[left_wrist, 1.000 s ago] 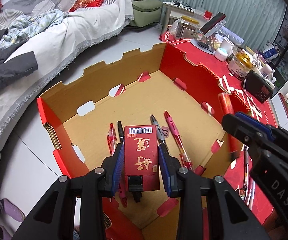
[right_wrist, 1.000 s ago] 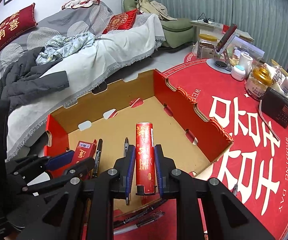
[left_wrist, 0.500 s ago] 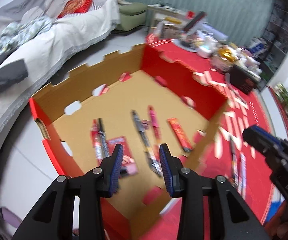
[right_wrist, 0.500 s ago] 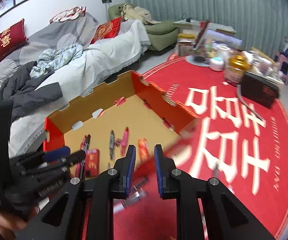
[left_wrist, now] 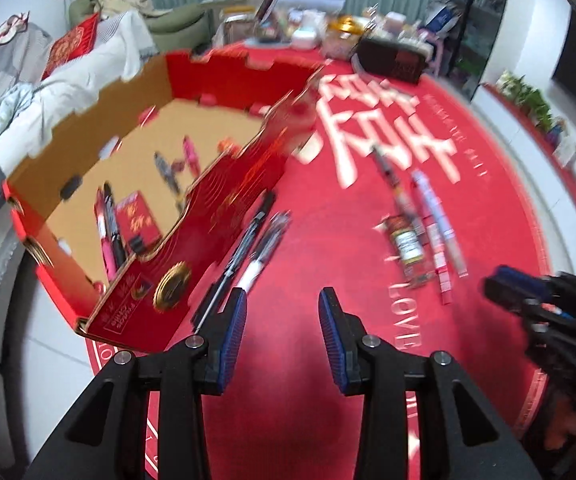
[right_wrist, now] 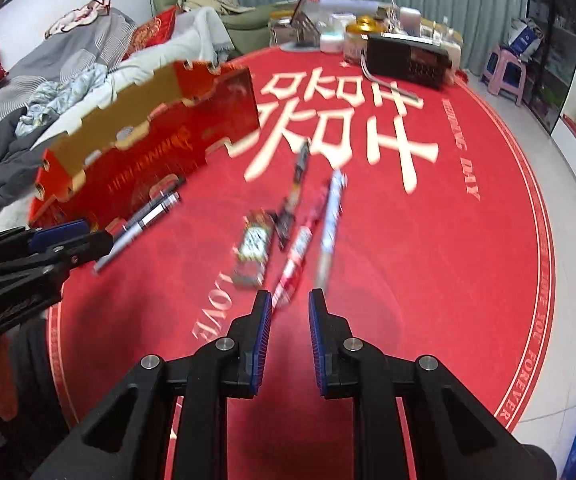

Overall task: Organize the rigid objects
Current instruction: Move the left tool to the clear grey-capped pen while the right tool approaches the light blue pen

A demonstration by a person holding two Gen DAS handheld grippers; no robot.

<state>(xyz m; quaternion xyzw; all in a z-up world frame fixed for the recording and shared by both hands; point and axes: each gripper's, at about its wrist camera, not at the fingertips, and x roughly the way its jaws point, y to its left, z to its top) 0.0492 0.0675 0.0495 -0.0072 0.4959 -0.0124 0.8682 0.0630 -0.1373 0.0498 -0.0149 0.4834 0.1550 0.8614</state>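
Note:
A red cardboard box [left_wrist: 216, 216] [right_wrist: 156, 148] stands at the left of a round red tablecloth. Inside it lie a red packet [left_wrist: 138, 220] and several pens [left_wrist: 108, 224]. Two pens [left_wrist: 248, 244] [right_wrist: 148, 216] lie on the cloth just outside the box wall. Further right lie a small labelled packet [left_wrist: 405, 248] [right_wrist: 254, 244], a red pen [right_wrist: 293, 256], a white pen [left_wrist: 437, 220] [right_wrist: 329, 224] and a dark pen [right_wrist: 297, 176]. My left gripper [left_wrist: 282, 316] is open and empty above the cloth near the two pens. My right gripper [right_wrist: 288, 312] is open and empty just before the red pen.
A black radio [right_wrist: 407, 60], jars and small items [right_wrist: 351, 36] crowd the table's far edge. A sofa with clothes [right_wrist: 48, 92] lies left beyond the box. A pink stool [right_wrist: 505, 72] stands far right. The tablecloth [right_wrist: 447, 260] spreads to the right of the pens.
Both grippers let go of their red items into the box, opened, and swung right out of the box to above the tablecloth near the loose pens.

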